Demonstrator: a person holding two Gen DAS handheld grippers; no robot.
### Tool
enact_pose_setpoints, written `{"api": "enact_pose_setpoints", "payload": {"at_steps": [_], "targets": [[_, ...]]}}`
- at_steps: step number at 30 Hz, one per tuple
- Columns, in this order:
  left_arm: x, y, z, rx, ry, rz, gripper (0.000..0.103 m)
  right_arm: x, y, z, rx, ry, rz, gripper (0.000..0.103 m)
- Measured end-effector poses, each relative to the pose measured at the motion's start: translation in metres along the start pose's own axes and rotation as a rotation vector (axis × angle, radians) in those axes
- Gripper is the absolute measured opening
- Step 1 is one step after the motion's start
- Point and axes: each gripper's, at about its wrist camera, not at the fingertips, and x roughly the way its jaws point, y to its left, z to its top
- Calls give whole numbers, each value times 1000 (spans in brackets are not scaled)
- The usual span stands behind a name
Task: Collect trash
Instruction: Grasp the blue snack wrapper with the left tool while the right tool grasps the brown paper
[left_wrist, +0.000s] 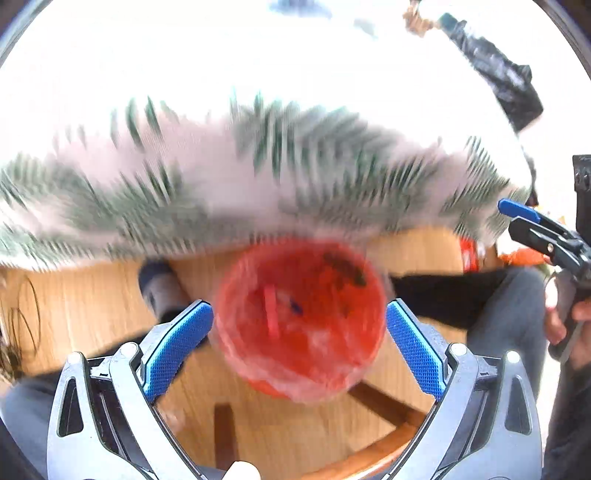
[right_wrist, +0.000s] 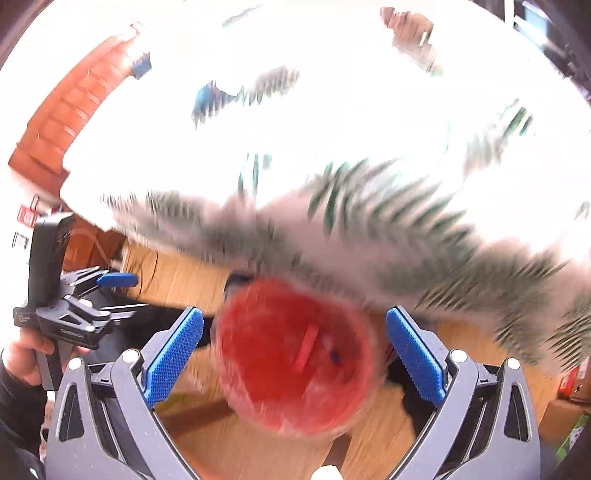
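**Both grippers wide over the red bin**

Here's the left gripper (left_wrist: 300, 334), blue pads spread fully apart, nothing pinched, looking steeply down into a red bin (left_wrist: 301, 317) on the wooden floor (left_wrist: 85, 306). The bin shows in the gap between the pads but well below them, untouched. It wears a clear liner, and inside lie a pink strip (left_wrist: 272, 312) and some dark scraps, too blurred to name.

Over to the right gripper (right_wrist: 294, 349): same story, pads flung wide, holding nothing, the bin (right_wrist: 295, 356) down below between them.

The bin stands at the near edge of the table, partly tucked under the hanging leaf-print cloth (left_wrist: 258, 177). Far across the tabletop, toward its right edge in the left view, lies a black bag (left_wrist: 495, 74) with something tan just beyond it.

Each camera catches the other tool: the right gripper (left_wrist: 517, 218) pokes in at the left view's right edge, a hand (left_wrist: 565, 321) on its grip. Everything is smeared with motion blur.
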Motion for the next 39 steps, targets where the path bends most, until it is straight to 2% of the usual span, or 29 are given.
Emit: {"api": "enact_pose_setpoints", "payload": {"at_steps": [4,7,12,15,18,25,28,35,39], "targets": [[-44,-4,29,49,-155,24,97,-34,-8,32,12,-92,-24,98],[-63,-5,54,65,-238,52,97,-53,-17,57,18,-148,-39,98],[-71,-5,97,113,-290,70,97,-78,-37,101,36,-249,-37,98],[-73,-7,118,163,-316,89,97,-81,-41,122,28,-278,-71,98],[-67,-9,137,204,-330,120,97,-76,-50,142,59,-282,-70,98],[-46,-4,171,225,-350,99,97,-62,-65,180,66,-284,-139,98],[-37,-2,184,274,-368,118,97,-52,-70,198,75,-276,-141,98],[-12,6,209,298,-341,94,97,-31,-77,239,106,-262,-120,98],[-1,5,218,312,-330,89,96,-13,-82,259,108,-254,-169,98]]}}
